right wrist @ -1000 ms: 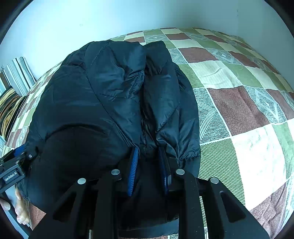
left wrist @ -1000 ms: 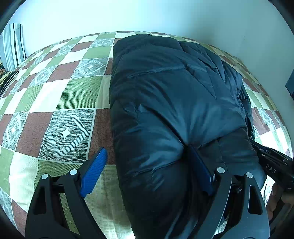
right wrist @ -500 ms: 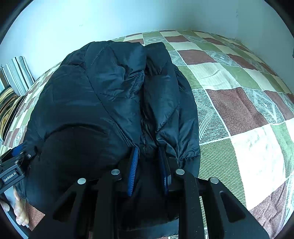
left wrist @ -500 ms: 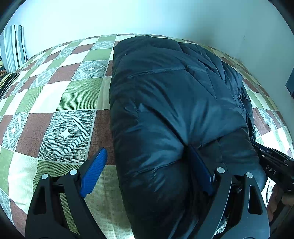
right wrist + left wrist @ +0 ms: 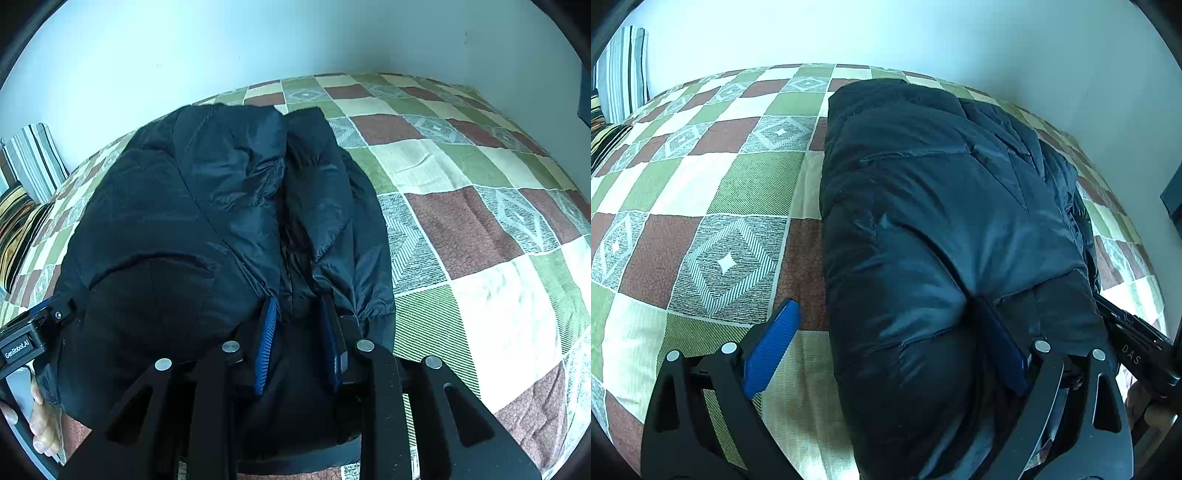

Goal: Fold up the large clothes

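Both grippers, left [image 5: 886, 347] and right [image 5: 301, 339], have black frames, silver screws and ribbed blue pads [image 5: 772, 347]; white lettering marks their sides.

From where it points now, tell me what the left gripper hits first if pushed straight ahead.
The jacket: the left gripper already straddles its near edge, jaws wide, so it would push deeper into the padded bulk. How far in is unclear.

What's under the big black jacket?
The jacket lies on a checkered quilt, which shows all around it. Whatever else is beneath stays hidden by the puffy fabric.
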Demonstrator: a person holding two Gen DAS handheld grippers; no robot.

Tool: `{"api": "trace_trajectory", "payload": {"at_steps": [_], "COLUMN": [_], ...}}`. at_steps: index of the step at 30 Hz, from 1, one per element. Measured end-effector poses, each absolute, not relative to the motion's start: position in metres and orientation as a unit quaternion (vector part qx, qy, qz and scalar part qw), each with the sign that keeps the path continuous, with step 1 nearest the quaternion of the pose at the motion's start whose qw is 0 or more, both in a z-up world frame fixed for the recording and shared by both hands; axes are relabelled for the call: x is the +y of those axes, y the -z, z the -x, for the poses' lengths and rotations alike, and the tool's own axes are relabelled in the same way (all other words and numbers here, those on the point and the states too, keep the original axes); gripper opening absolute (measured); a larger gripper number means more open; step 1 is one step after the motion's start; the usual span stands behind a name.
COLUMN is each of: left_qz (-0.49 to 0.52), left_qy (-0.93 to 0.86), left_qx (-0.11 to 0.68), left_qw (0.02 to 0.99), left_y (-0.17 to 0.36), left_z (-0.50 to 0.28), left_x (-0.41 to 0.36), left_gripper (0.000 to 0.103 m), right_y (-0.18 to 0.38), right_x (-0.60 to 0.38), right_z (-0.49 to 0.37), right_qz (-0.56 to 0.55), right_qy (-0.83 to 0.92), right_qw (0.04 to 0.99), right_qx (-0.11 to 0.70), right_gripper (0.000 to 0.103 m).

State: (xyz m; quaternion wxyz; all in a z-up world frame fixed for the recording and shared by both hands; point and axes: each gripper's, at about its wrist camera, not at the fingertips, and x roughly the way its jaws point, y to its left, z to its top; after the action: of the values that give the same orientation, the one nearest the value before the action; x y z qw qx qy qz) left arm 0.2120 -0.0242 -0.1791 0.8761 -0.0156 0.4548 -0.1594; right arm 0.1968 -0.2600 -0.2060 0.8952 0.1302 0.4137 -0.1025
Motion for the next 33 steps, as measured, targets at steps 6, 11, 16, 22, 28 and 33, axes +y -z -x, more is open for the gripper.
{"api": "trace_trajectory", "payload": {"at_steps": [6, 11, 16, 22, 28, 33], "left_qz": [0.011, 0.008, -0.011, -0.022, -0.025, -0.013], "left_qy": [0.135, 0.126, 0.117, 0.103, 0.089, 0.089], "left_qx": [0.441, 0.429, 0.389, 0.347, 0.318, 0.309], "left_qw": [0.887, 0.894, 0.914, 0.932, 0.943, 0.947], "left_y": [0.169, 0.153, 0.124, 0.086, 0.061, 0.049], "left_z": [-0.206, -0.195, -0.172, -0.145, -0.122, -0.108], "left_x": [-0.021, -0.02, -0.019, -0.013, -0.009, -0.003], "left_gripper": [0.097, 0.097, 0.097, 0.099, 0.101, 0.101], "right_y": [0.187, 0.172, 0.151, 0.121, 0.1, 0.089], "right_x": [-0.262, -0.262, -0.252, -0.238, -0.227, -0.219], "right_z": [-0.185, -0.174, -0.161, -0.144, -0.126, -0.115], "right_qz": [-0.121, -0.125, -0.118, -0.107, -0.098, -0.089], "right_qy": [0.127, 0.126, 0.125, 0.117, 0.11, 0.114], "right_qw": [0.901, 0.905, 0.914, 0.928, 0.938, 0.945], "right_qx": [0.397, 0.386, 0.367, 0.337, 0.313, 0.293], "right_gripper": [0.056, 0.058, 0.064, 0.07, 0.077, 0.082]}}
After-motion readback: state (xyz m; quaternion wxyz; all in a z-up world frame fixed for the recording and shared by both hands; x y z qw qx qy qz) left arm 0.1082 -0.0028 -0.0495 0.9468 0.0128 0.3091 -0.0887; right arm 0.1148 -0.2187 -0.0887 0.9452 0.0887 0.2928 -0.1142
